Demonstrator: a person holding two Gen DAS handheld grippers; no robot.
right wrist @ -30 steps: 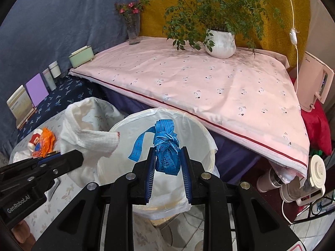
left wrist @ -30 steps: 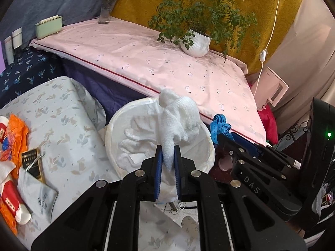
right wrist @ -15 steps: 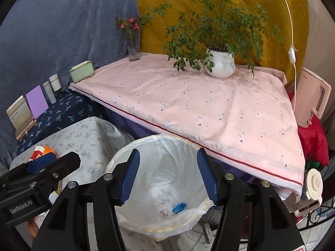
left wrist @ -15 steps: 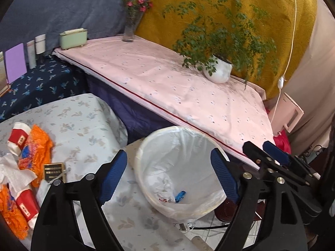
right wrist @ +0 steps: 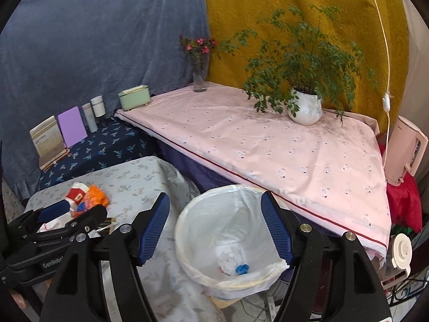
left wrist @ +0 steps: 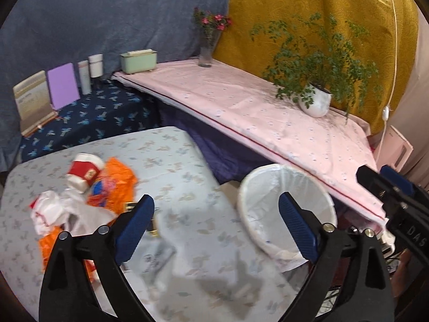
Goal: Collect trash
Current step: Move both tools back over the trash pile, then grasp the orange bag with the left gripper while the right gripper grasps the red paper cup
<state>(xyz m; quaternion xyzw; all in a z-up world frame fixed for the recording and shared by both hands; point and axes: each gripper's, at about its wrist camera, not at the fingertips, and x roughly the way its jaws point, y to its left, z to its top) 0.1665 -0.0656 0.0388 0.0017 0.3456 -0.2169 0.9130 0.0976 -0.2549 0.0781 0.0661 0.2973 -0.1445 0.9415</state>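
Left gripper (left wrist: pixel 214 218) fills the lower centre of the left wrist view with its jaws spread wide and empty, while the remaining trash (left wrist: pixel 80 201), an orange wrapper, a red-and-white cup and crumpled white plastic, sits at lower left on the floral tablecloth (left wrist: pixel 187 166); the frame is smeared, so a hasty grab could snag the cloth. Right gripper (right wrist: pixel 215 224), lower centre of the right wrist view, is likewise wide apart and empty above the lined bin (right wrist: pixel 187 241), which holds white and blue scraps; "GenRobot" shows partly at lower left.
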